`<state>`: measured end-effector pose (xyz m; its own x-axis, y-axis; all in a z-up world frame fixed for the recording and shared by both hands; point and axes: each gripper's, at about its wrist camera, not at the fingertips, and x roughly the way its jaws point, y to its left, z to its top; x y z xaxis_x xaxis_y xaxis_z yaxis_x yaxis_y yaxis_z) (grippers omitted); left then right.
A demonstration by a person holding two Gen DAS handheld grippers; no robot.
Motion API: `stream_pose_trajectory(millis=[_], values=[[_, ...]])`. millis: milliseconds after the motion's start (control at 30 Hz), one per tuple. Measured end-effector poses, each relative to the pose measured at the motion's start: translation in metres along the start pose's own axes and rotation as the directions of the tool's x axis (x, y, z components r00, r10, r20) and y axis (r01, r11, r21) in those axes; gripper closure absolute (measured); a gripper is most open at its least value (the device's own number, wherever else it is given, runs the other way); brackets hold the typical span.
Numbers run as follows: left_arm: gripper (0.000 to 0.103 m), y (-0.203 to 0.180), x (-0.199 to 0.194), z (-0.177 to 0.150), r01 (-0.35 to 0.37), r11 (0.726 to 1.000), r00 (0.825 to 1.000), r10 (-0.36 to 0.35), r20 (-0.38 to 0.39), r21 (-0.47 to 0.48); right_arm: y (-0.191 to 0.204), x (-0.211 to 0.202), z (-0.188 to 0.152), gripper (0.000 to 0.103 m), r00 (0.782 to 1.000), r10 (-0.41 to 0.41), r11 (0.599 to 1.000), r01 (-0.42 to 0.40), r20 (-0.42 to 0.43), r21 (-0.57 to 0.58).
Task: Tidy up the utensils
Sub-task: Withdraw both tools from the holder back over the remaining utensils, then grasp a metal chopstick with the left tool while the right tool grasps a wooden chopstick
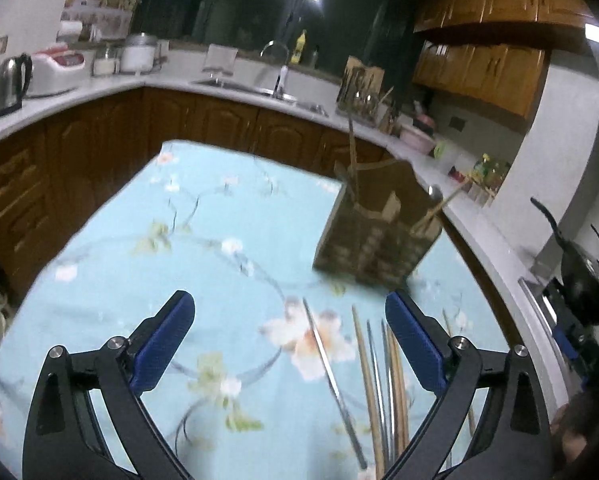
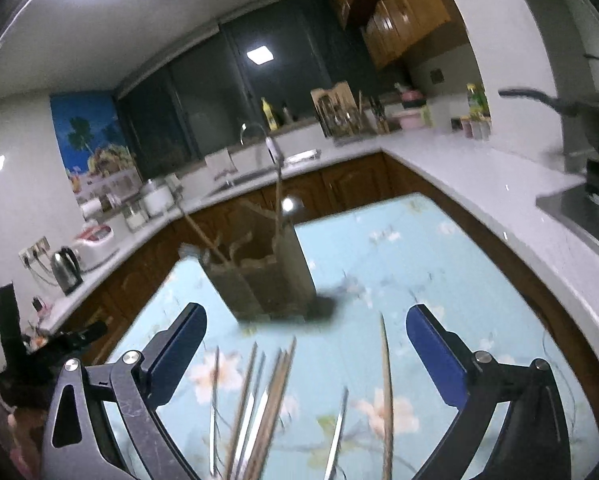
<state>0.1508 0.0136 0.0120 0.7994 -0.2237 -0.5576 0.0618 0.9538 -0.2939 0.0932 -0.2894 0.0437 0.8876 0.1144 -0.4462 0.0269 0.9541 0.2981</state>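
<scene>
Wooden utensil holder (image 1: 375,232) upright on the floral tablecloth, few utensils inside, loose chopsticks (image 1: 383,384) lying scattered near it

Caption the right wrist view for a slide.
Open right gripper above loose chopsticks on a floral tablecloth, wooden utensil holder beyond.

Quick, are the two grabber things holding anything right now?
Left gripper: jaws open, holding nothing.
Right gripper: jaws open, holding nothing.
</scene>
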Motion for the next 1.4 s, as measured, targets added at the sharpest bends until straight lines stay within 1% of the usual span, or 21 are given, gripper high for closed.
stream_pose_trajectory(millis=[200, 333, 533, 767, 833, 900, 933, 967, 1000, 1033, 1067, 1100, 1133, 1167, 1200, 1233, 1300, 1333, 1400], values=[[0.005, 0.002, 0.006, -0.021, -0.012, 1.000, 0.998, 0.013, -0.063, 0.006, -0.009, 0.005, -0.028, 0.002, 0.997, -0.023, 1.000, 0.024, -0.073, 0.008], [0.005, 0.006, 0.012, -0.024, -0.010, 1.000, 0.996, 0.010, -0.093, 0.002, -0.010, 0.009, -0.040, 0.002, 0.993, -0.032, 0.999, 0.032, -0.115, -0.004], [0.005, 0.005, 0.024, -0.024, -0.006, 1.000, 0.991, 0.007, -0.133, 0.010, -0.009, 0.015, -0.038, 0.002, 0.991, -0.032, 0.999, 0.032, -0.132, -0.004], [0.005, -0.002, 0.044, -0.020, 0.002, 0.999, 0.981, 0.004, -0.193, 0.034, -0.001, 0.039, -0.035, 0.003, 0.984, -0.007, 1.000, 0.004, -0.178, -0.018], [0.008, -0.004, 0.050, -0.019, 0.006, 0.999, 0.977, 0.003, -0.214, 0.041, 0.002, 0.047, -0.035, 0.003, 0.981, 0.006, 1.000, -0.009, -0.194, -0.017], [0.013, -0.006, 0.058, -0.018, 0.013, 0.999, 0.973, -0.001, -0.231, 0.051, 0.004, 0.056, -0.035, 0.005, 0.976, 0.017, 1.000, -0.020, -0.215, -0.014], [0.015, -0.007, 0.062, -0.018, 0.014, 0.998, 0.971, 0.000, -0.237, 0.055, 0.005, 0.062, -0.035, 0.010, 0.974, 0.018, 1.000, -0.022, -0.225, -0.017], [0.018, -0.008, 0.067, -0.018, 0.016, 0.998, 0.969, -0.001, -0.247, 0.059, 0.007, 0.068, -0.035, 0.017, 0.971, 0.012, 1.000, -0.018, -0.237, -0.021], [0.021, -0.009, 0.072, -0.017, 0.019, 0.998, 0.966, -0.003, -0.259, 0.061, 0.008, 0.076, -0.035, 0.022, 0.966, 0.011, 1.000, -0.018, -0.257, -0.023], [0.022, -0.009, 0.078, -0.017, 0.023, 0.998, 0.962, -0.006, -0.274, 0.060, 0.009, 0.083, -0.035, 0.031, 0.962, 0.013, 1.000, -0.019, -0.274, -0.022], [0.027, -0.009, 0.082, -0.017, 0.029, 0.998, 0.958, -0.011, -0.286, 0.056, 0.009, 0.091, -0.035, 0.041, 0.956, 0.014, 1.000, -0.021, -0.294, -0.020], [0.034, -0.009, 0.091, -0.016, 0.045, 0.998, 0.950, -0.028, -0.311, 0.048, 0.009, 0.098, -0.036, 0.044, 0.950, 0.017, 1.000, -0.024, -0.312, -0.019], [0.038, -0.010, 0.097, -0.016, 0.054, 0.998, 0.944, -0.036, -0.327, 0.044, 0.011, 0.107, -0.037, 0.051, 0.943, 0.017, 0.999, -0.026, -0.331, -0.022], [0.045, -0.011, 0.102, -0.016, 0.055, 0.998, 0.940, -0.036, -0.338, 0.044, 0.013, 0.115, -0.037, 0.056, 0.937, 0.019, 0.999, -0.029, -0.350, -0.025], [0.050, -0.012, 0.110, -0.015, 0.057, 0.997, 0.934, -0.038, -0.355, 0.043, 0.015, 0.125, -0.039, 0.059, 0.928, 0.022, 0.999, -0.034, -0.372, -0.026], [0.050, -0.014, 0.115, -0.015, 0.065, 0.997, 0.930, -0.044, -0.365, 0.043, 0.016, 0.132, -0.040, 0.063, 0.922, 0.024, 0.999, -0.036, -0.386, -0.025], [0.050, -0.018, 0.123, -0.013, 0.066, 0.996, 0.928, -0.041, -0.371, 0.055, 0.020, 0.150, -0.042, 0.065, 0.908, 0.028, 0.999, -0.043, -0.419, -0.026], [0.051, -0.020, 0.128, -0.013, 0.067, 0.996, 0.926, -0.038, -0.376, 0.064, 0.021, 0.156, -0.043, 0.066, 0.905, 0.025, 0.999, -0.040, -0.425, -0.028], [0.058, -0.025, 0.138, -0.012, 0.071, 0.994, 0.920, -0.034, -0.391, 0.080, 0.024, 0.169, -0.045, 0.071, 0.895, 0.015, 0.999, -0.035, -0.447, -0.036]])
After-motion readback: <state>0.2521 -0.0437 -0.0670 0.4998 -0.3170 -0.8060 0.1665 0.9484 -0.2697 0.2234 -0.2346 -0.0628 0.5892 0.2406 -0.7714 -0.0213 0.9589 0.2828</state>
